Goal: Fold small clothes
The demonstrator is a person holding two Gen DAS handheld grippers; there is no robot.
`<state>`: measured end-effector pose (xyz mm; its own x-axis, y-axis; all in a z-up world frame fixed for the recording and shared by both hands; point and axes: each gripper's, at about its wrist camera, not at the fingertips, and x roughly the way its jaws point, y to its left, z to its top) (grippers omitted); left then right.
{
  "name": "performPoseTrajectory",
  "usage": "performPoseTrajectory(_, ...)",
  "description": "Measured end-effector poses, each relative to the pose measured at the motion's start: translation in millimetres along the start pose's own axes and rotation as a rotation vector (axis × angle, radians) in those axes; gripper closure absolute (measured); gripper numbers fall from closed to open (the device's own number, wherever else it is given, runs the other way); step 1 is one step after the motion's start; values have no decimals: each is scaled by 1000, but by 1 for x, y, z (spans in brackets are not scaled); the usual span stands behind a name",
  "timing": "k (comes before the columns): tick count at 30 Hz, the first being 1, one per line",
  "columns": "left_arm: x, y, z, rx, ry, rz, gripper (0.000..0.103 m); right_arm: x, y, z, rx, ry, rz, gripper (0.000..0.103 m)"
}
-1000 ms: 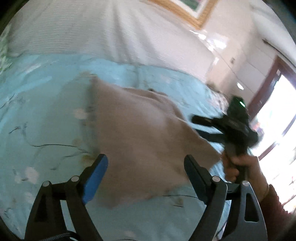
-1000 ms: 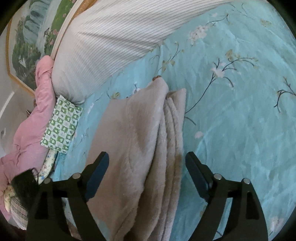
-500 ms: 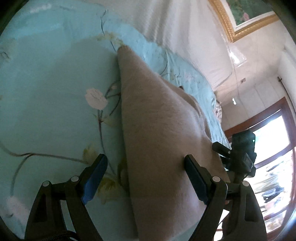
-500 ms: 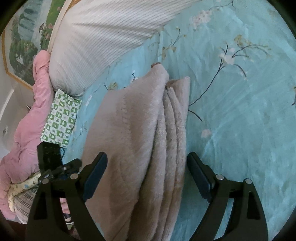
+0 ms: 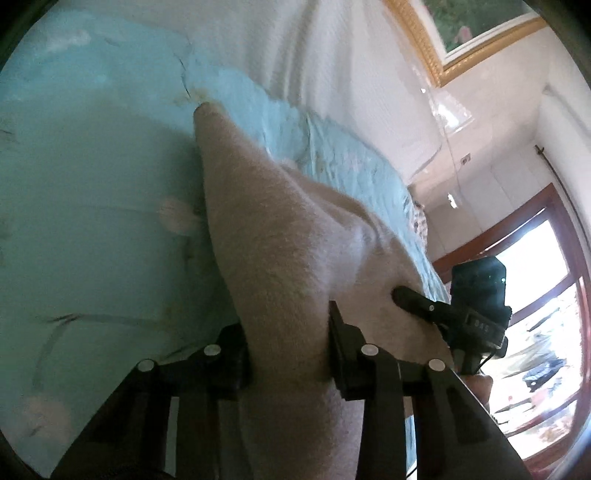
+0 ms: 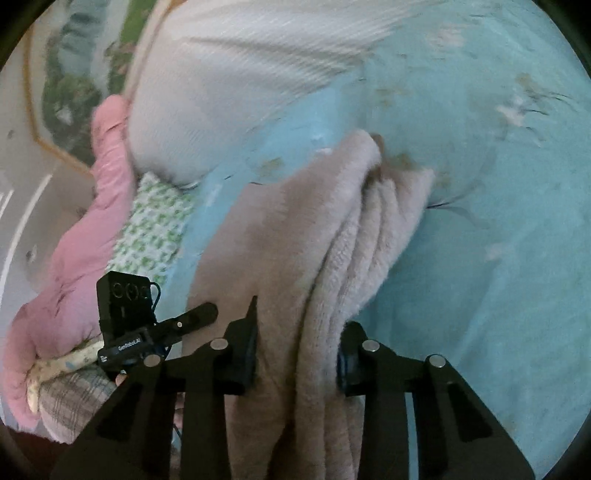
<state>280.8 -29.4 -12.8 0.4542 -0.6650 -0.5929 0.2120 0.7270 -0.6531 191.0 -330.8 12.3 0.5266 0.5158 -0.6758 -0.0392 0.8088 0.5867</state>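
Observation:
A beige fleece garment (image 5: 280, 251) lies folded in layers on the light blue floral bedspread (image 5: 92, 221). My left gripper (image 5: 288, 354) is shut on its near edge, the cloth bunched between the fingers. My right gripper (image 6: 295, 354) is shut on the stacked layers of the same garment (image 6: 314, 236) at its near end. The right gripper also shows in the left wrist view (image 5: 472, 306), at the garment's right side. The left gripper shows in the right wrist view (image 6: 147, 325), at the garment's left side.
A white ribbed pillow (image 6: 229, 74) lies at the head of the bed. A pink quilt (image 6: 74, 251) and a green checked cloth (image 6: 151, 229) sit to the left. A framed picture (image 5: 480, 33) hangs on the wall; a window with a wooden frame (image 5: 546, 280) is at right.
Both grippers have moved in onto the garment's near end and closed from wide open onto the cloth. The garment's near end is now bunched between the fingers.

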Motion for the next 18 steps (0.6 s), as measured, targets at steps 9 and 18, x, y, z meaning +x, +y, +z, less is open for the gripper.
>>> performPoseTrajectory(9,-128,35,-33,-12,-87,123,68,85,68,-29,-86,89,193,69)
performPoseTrajectory(18,-135,92,-68,-70,-51,122,51,129,54,-53,-29,189,132,50)
